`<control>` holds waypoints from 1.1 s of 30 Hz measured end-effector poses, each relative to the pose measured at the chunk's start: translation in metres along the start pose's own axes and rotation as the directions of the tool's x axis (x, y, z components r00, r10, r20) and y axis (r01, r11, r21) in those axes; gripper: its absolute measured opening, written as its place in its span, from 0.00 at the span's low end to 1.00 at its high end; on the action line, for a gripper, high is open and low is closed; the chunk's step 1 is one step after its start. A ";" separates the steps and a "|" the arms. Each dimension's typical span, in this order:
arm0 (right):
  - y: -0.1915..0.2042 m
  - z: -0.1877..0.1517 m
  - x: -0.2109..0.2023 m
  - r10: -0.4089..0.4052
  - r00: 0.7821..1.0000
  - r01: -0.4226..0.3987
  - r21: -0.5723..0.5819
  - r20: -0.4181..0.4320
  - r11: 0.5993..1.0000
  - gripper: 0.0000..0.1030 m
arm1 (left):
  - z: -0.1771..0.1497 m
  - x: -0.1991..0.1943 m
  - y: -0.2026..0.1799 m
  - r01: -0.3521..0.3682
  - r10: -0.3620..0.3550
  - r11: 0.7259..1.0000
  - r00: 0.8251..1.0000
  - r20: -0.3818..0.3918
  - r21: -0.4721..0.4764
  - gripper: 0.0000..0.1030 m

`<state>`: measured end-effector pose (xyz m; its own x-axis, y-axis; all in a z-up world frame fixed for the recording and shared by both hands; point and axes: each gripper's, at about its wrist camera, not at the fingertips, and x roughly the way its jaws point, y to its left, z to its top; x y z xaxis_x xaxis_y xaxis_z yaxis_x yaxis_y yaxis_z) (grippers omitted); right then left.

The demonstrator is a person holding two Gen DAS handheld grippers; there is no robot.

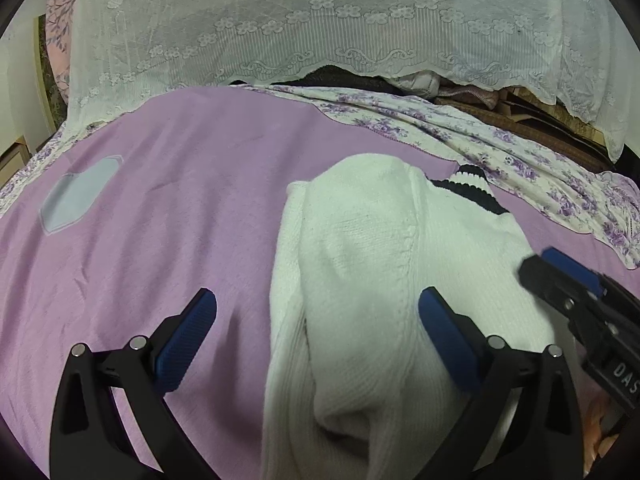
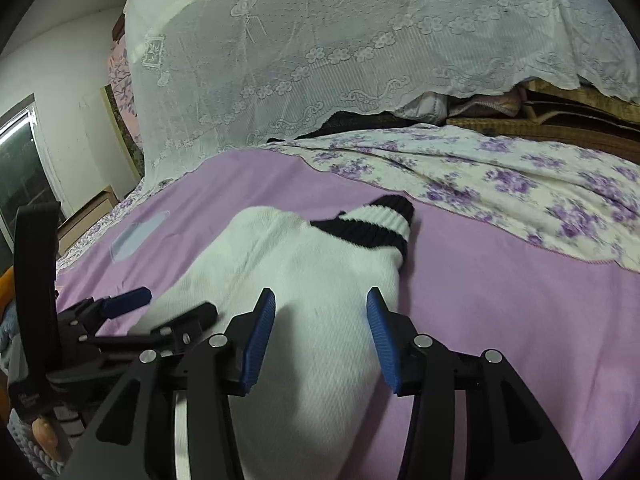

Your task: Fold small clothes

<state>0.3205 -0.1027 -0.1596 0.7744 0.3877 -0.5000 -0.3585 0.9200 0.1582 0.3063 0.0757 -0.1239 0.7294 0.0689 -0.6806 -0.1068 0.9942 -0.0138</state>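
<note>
Both open tongs [image 1: 316, 344] [image 2: 320, 336] straddle the white sweater [image 1: 360, 280].

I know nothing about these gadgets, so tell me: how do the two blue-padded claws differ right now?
The left gripper stands much wider than the right gripper. The left one straddles the white sweater's edge, one finger over the purple blanket; the right one sits wholly over the sweater. Both are open, gripping nothing, with blue ribbed pads on black arms.
</note>
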 end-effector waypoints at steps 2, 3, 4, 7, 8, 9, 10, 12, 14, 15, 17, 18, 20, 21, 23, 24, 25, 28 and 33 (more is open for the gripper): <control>0.001 -0.005 -0.007 0.002 1.000 -0.002 0.003 -0.004 1.000 0.46 | -0.003 -0.006 0.001 -0.008 0.008 1.000 1.000 0.011 -0.001 0.96; 0.002 -0.008 -0.011 0.001 1.000 -0.001 0.000 -0.004 1.000 0.46 | -0.005 -0.009 0.002 -0.012 0.012 1.000 1.000 0.014 -0.001 0.96; 0.003 -0.010 -0.015 0.002 1.000 -0.002 -0.003 -0.004 1.000 0.46 | -0.007 -0.012 0.003 -0.015 0.015 1.000 1.000 0.018 -0.002 0.96; 0.009 -0.018 -0.026 0.002 1.000 -0.002 -0.017 -0.010 1.000 0.46 | -0.010 -0.018 0.008 -0.016 0.016 1.000 1.000 0.022 -0.010 0.96; 0.011 -0.021 -0.029 0.001 1.000 -0.001 -0.025 -0.014 1.000 0.46 | -0.012 -0.020 0.010 -0.015 0.016 1.000 1.000 0.022 -0.013 0.96; 0.012 -0.022 -0.029 0.000 1.000 0.000 -0.030 -0.017 1.000 0.47 | -0.014 -0.022 0.012 -0.017 0.017 1.000 1.000 0.022 -0.014 0.96; 0.013 -0.025 -0.031 -0.005 1.000 0.004 -0.034 -0.020 0.999 0.47 | -0.015 -0.023 0.012 -0.016 0.017 1.000 1.000 0.022 -0.014 0.96; 0.015 -0.029 -0.033 -0.010 1.000 0.009 -0.032 -0.028 0.999 0.47 | -0.018 -0.026 0.013 -0.019 0.019 1.000 1.000 0.022 -0.012 0.96; 0.013 -0.033 -0.034 -0.013 0.999 0.012 -0.021 -0.040 1.000 0.48 | -0.021 -0.028 0.013 -0.020 0.020 1.000 1.000 0.020 -0.009 0.96; 0.013 -0.035 -0.033 -0.014 0.999 0.013 -0.017 -0.044 1.000 0.48 | -0.022 -0.029 0.013 -0.021 0.021 1.000 1.000 0.018 -0.008 0.96; 0.012 -0.038 -0.032 -0.017 0.998 0.016 -0.014 -0.057 1.000 0.49 | -0.024 -0.029 0.014 -0.021 0.021 1.000 1.000 0.007 -0.007 0.96; 0.012 -0.039 -0.031 -0.016 0.998 0.015 -0.012 -0.064 1.000 0.50 | -0.025 -0.029 0.014 -0.020 0.020 1.000 1.000 0.001 -0.007 0.96; 0.010 -0.041 -0.030 -0.009 0.997 0.009 -0.001 -0.078 1.000 0.51 | -0.028 -0.028 0.016 -0.013 0.013 1.000 1.000 -0.017 -0.007 0.96; 0.009 -0.042 -0.030 -0.004 0.997 0.005 0.008 -0.082 1.000 0.51 | -0.030 -0.029 0.017 -0.008 0.008 1.000 1.000 -0.022 -0.008 0.96; 0.005 -0.044 -0.030 0.006 0.996 -0.004 0.029 -0.091 1.000 0.53 | -0.034 -0.030 0.018 0.008 -0.008 1.000 0.999 -0.037 -0.012 0.96; 0.004 -0.045 -0.031 0.010 0.996 -0.006 0.036 -0.094 0.999 0.54 | -0.036 -0.032 0.019 0.015 -0.016 1.000 0.999 -0.044 -0.012 0.96; 0.003 -0.046 -0.031 0.013 0.995 -0.009 0.041 -0.096 0.999 0.54 | -0.039 -0.033 0.019 0.019 -0.019 1.000 0.999 -0.050 -0.009 0.96; 0.004 -0.048 -0.033 0.014 0.995 -0.010 0.043 -0.099 0.999 0.55 | -0.047 -0.038 0.018 0.014 -0.013 1.000 0.998 -0.059 0.006 0.96; 0.000 -0.052 -0.037 0.038 0.992 -0.029 0.074 -0.116 0.997 0.59 | -0.053 -0.042 0.025 0.050 -0.051 0.999 0.995 -0.088 -0.016 0.96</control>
<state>0.2647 -0.1201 -0.1859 0.6944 0.4130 -0.5893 -0.3418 0.9099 0.2350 0.2367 0.0930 -0.1346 0.6714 0.0102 -0.7410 -0.0806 0.9950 -0.0593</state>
